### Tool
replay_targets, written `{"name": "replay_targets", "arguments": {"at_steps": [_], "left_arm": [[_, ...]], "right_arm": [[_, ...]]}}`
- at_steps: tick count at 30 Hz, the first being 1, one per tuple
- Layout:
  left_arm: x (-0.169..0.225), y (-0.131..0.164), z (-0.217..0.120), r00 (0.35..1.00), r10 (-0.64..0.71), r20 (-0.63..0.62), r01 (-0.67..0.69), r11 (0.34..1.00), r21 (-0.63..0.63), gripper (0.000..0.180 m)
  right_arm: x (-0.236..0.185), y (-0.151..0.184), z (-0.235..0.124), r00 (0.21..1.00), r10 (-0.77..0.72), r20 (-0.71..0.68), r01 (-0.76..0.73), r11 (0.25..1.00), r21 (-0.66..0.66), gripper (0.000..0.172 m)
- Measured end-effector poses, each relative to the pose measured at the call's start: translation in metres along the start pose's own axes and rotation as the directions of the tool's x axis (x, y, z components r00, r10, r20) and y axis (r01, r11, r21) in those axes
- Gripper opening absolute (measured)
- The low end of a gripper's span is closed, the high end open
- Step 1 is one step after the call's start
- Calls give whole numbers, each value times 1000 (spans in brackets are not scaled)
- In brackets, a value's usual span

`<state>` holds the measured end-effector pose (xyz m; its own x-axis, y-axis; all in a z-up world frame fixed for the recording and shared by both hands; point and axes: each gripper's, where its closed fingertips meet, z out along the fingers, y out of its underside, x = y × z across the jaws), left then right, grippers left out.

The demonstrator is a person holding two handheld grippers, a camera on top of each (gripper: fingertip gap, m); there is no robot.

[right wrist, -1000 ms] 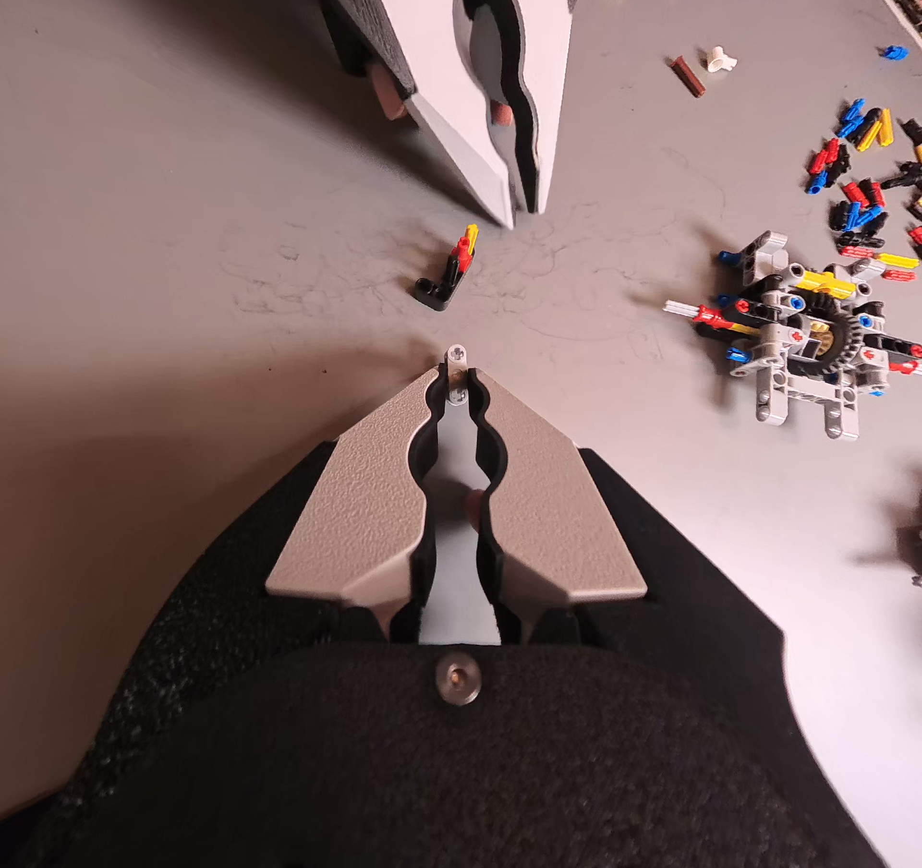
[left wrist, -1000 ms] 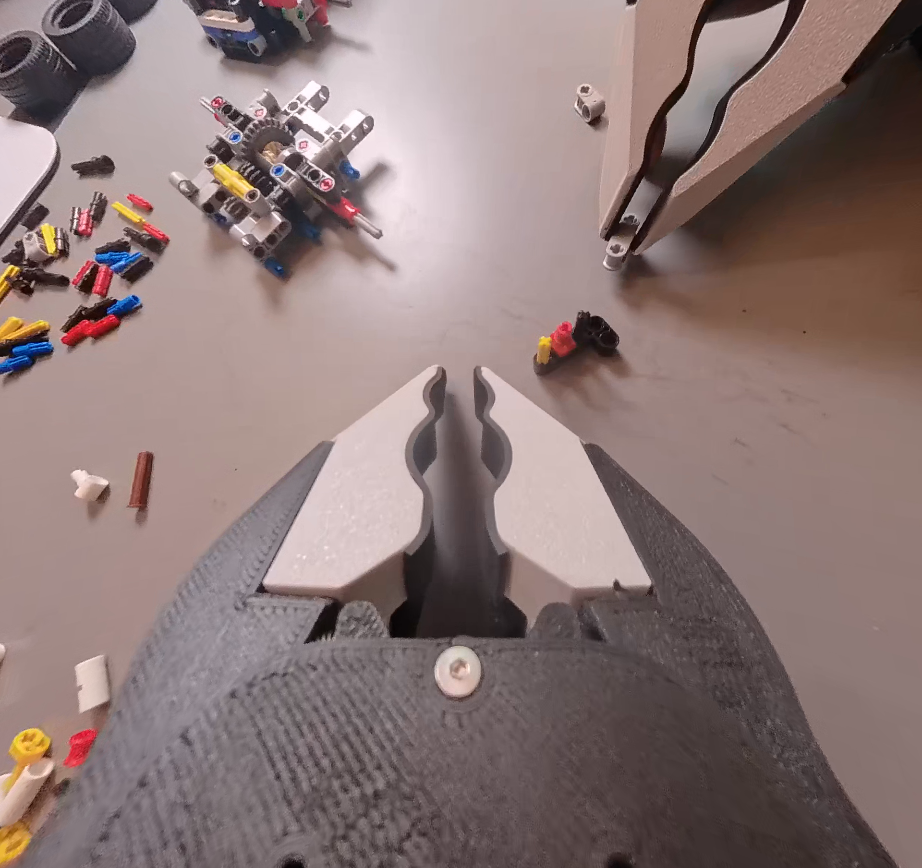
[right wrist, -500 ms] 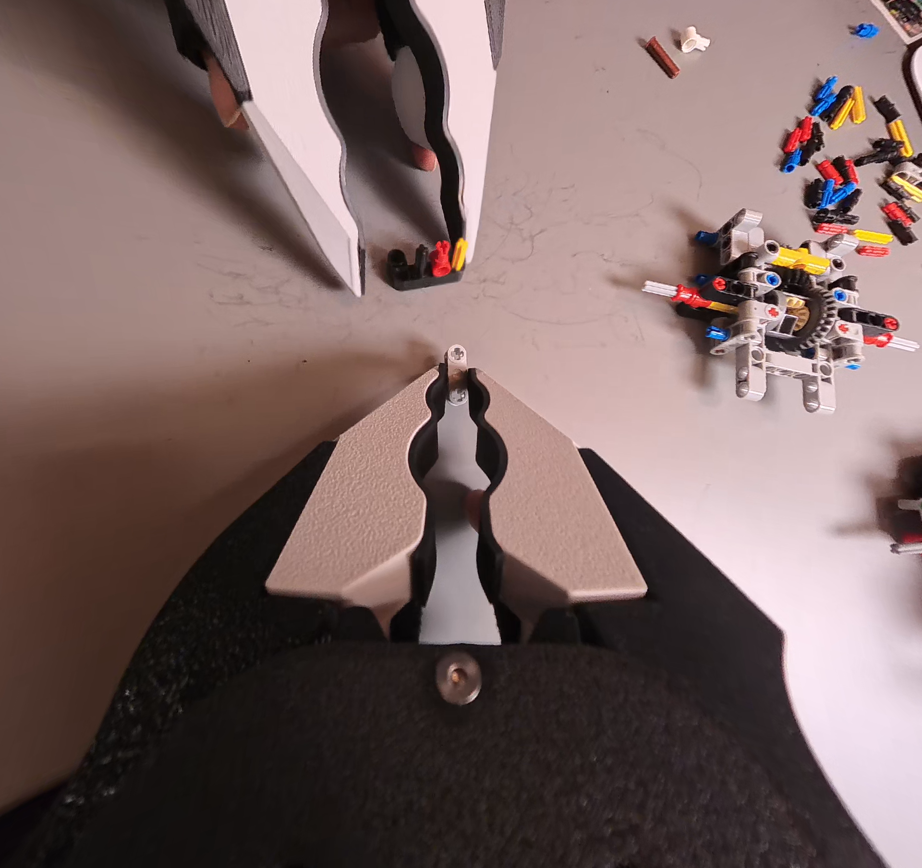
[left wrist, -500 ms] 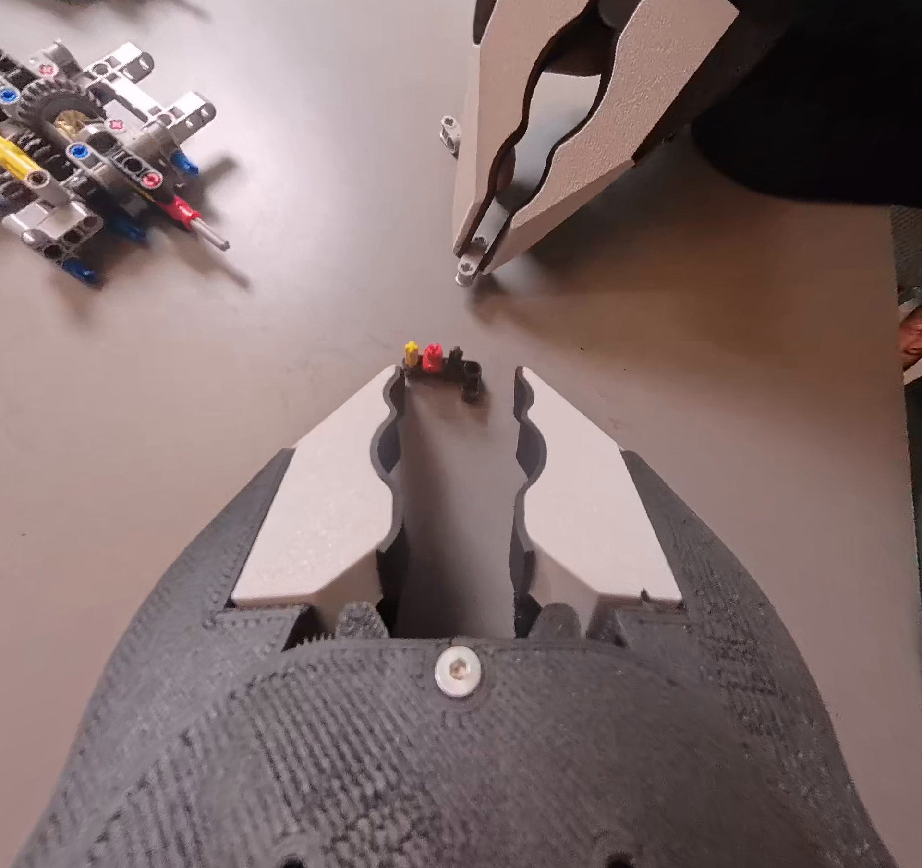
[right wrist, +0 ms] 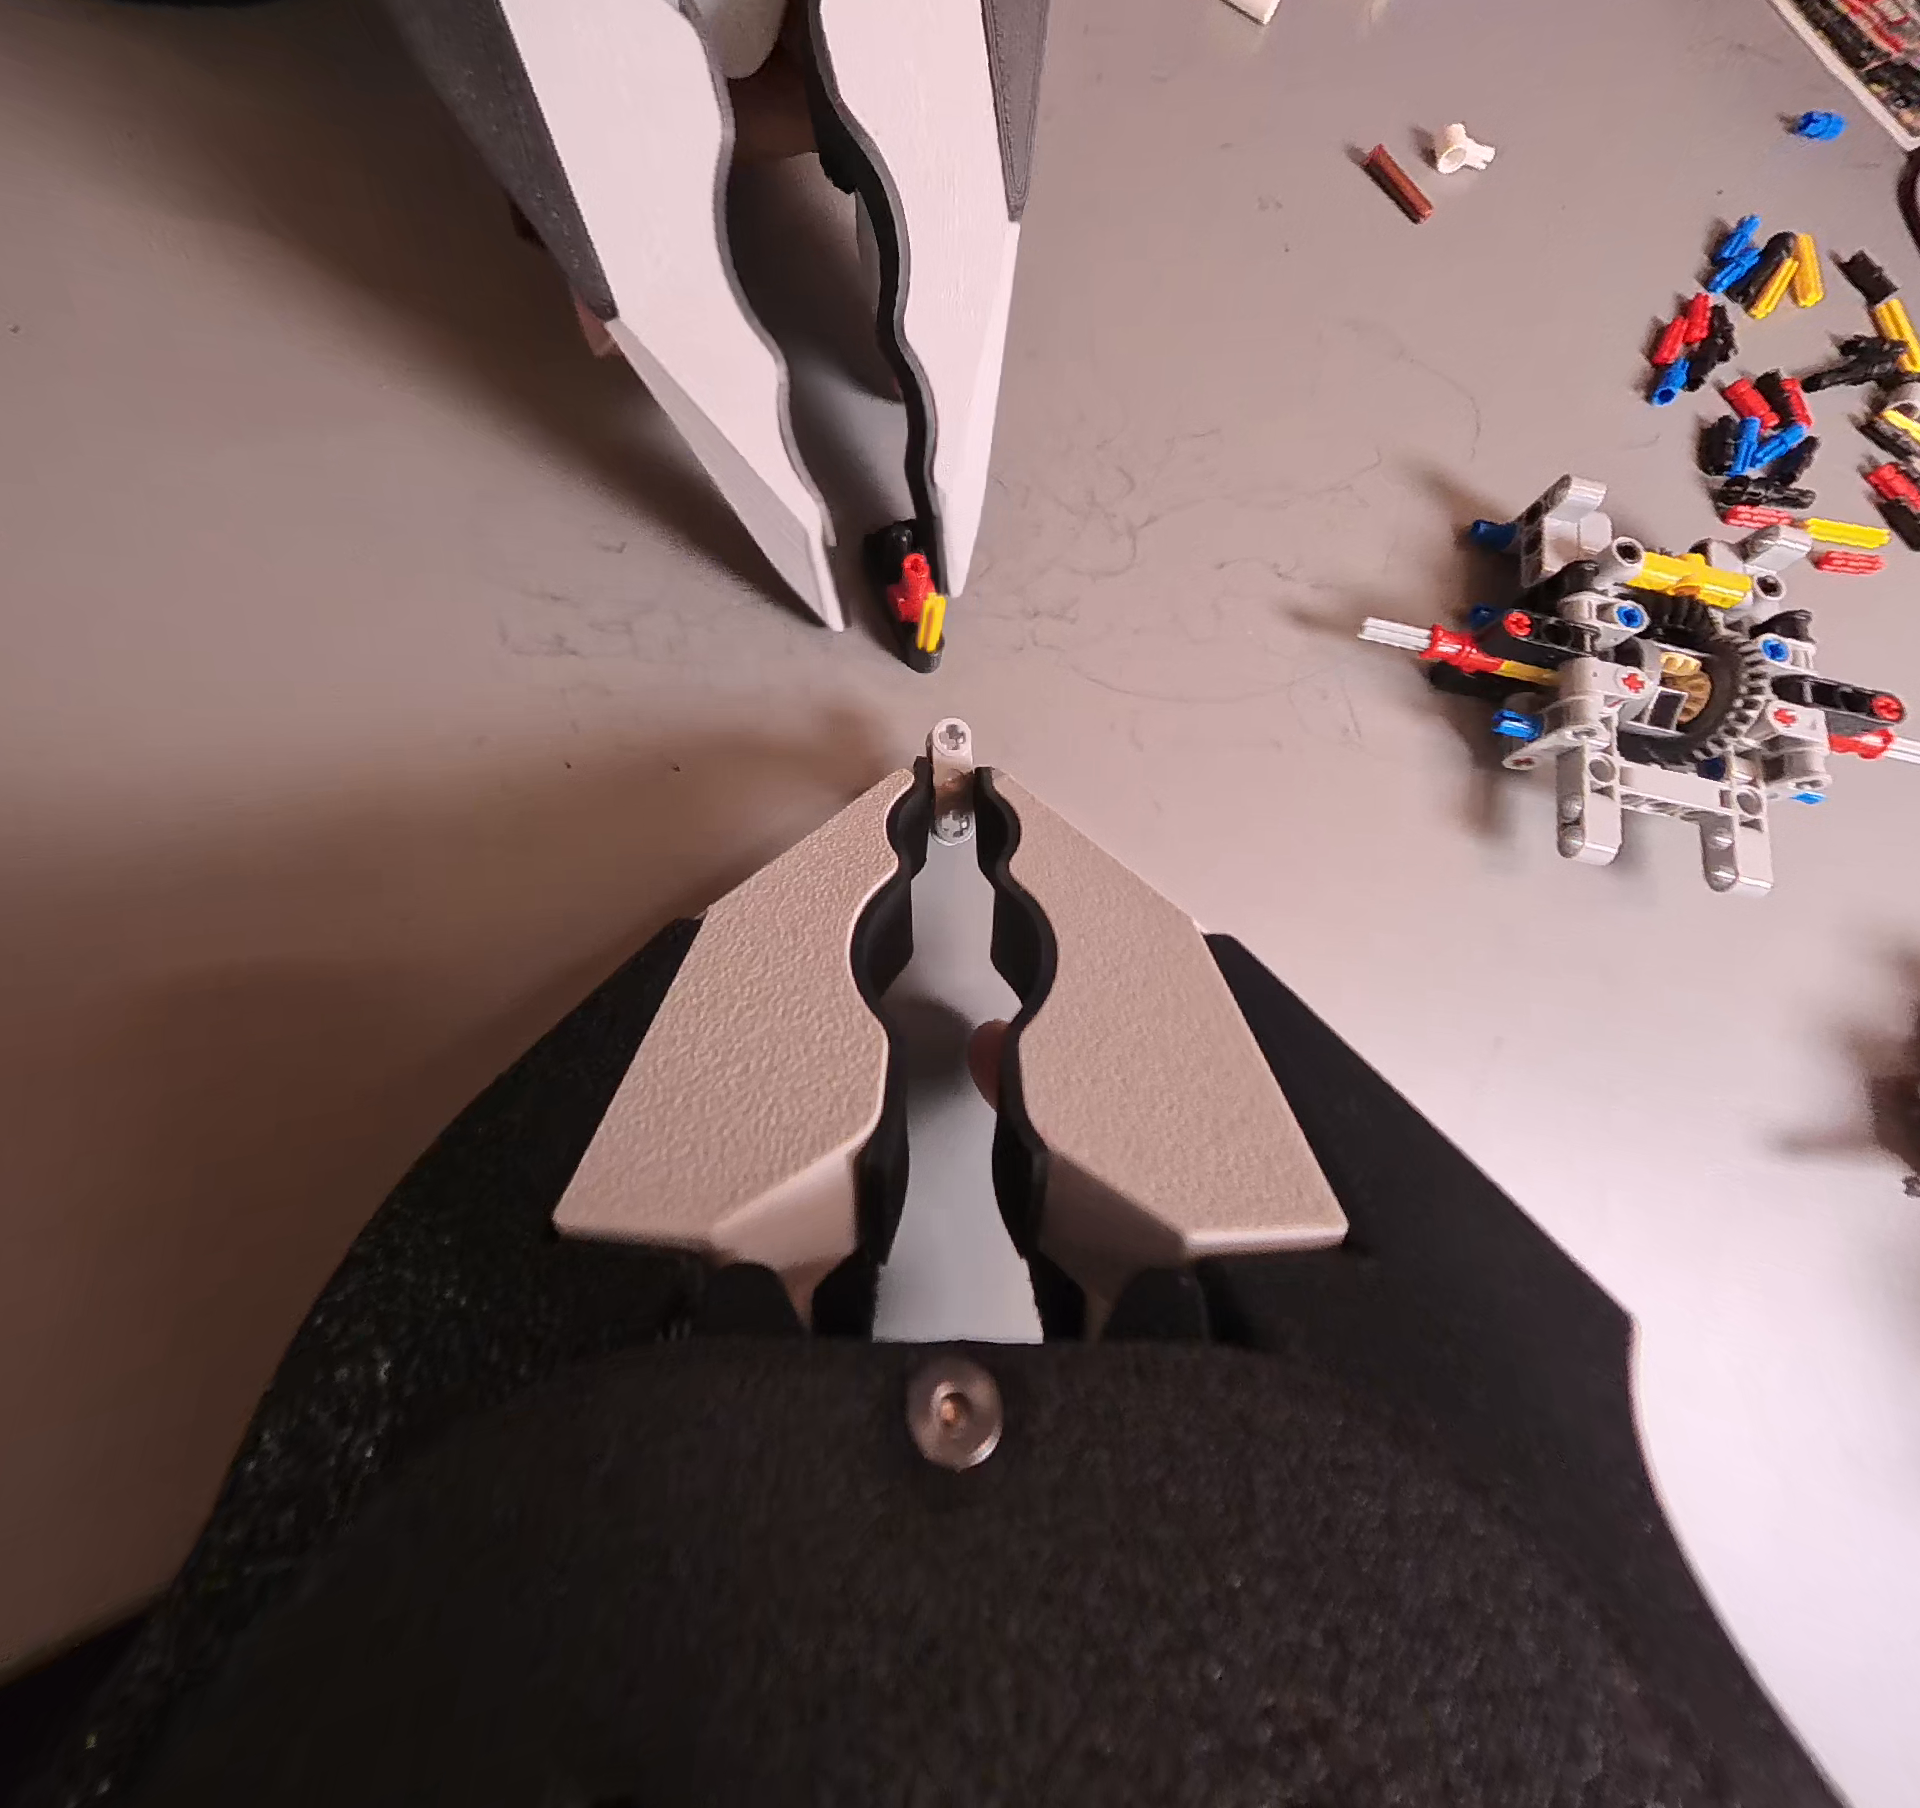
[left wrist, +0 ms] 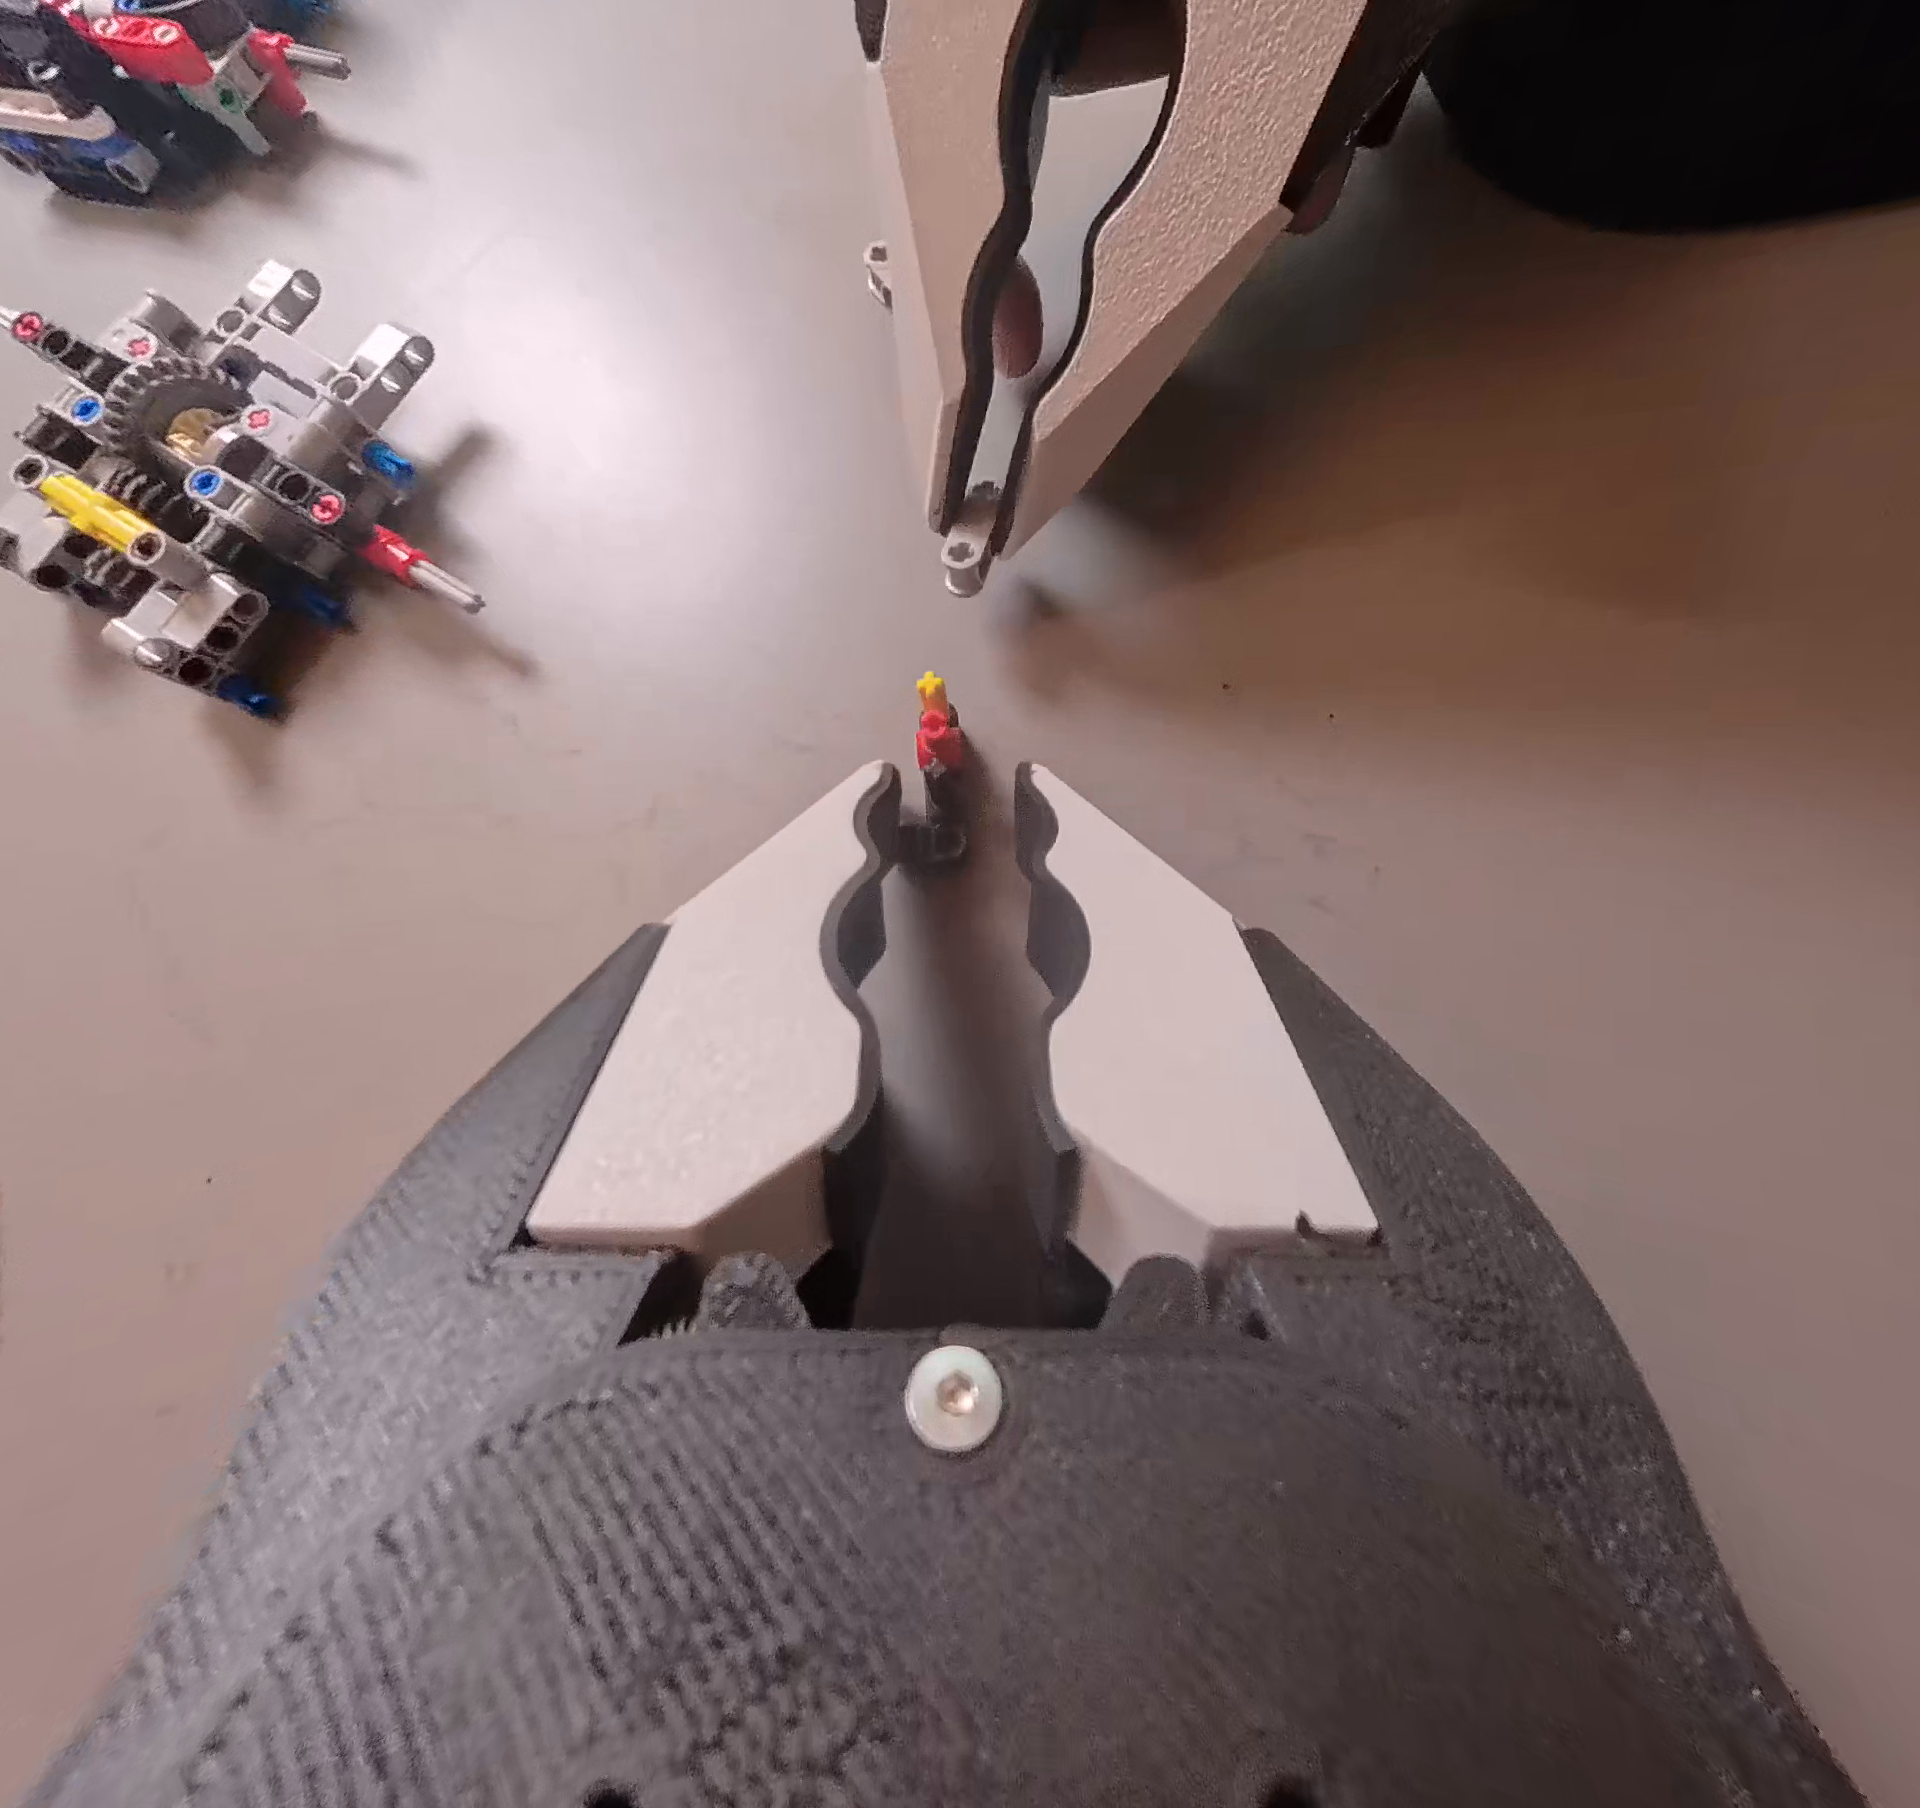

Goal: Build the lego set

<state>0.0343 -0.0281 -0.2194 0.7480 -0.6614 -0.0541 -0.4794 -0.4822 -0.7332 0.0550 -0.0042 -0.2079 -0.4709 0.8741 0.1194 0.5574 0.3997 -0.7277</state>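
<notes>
Between the left gripper's parted fingers lies a black piece with red and yellow pins, one pad touching; the right gripper pinches a grey connector, partly hidden.

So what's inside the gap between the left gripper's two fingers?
A small black piece carrying a red pin and a yellow pin lies on the table there, against one finger, with a gap to the other. Its underside is hidden.

Bright overhead light, soft shadows, fisheye edges
</notes>
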Motion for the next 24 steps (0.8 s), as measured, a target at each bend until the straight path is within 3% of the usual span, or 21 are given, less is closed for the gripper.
{"name": "replay_targets", "arguments": {"at_steps": [4,24], "left_arm": [[2,-1,2,1000,4,-16,-4,1000,8,6],[8,0,1,999,13,-45,-12,1000,22,12]], "right_arm": [[-5,-1,2,1000,-9,19,9,1000,-1,6],[-15,10,4,994,-106,23,108,985,-132,7]]}}
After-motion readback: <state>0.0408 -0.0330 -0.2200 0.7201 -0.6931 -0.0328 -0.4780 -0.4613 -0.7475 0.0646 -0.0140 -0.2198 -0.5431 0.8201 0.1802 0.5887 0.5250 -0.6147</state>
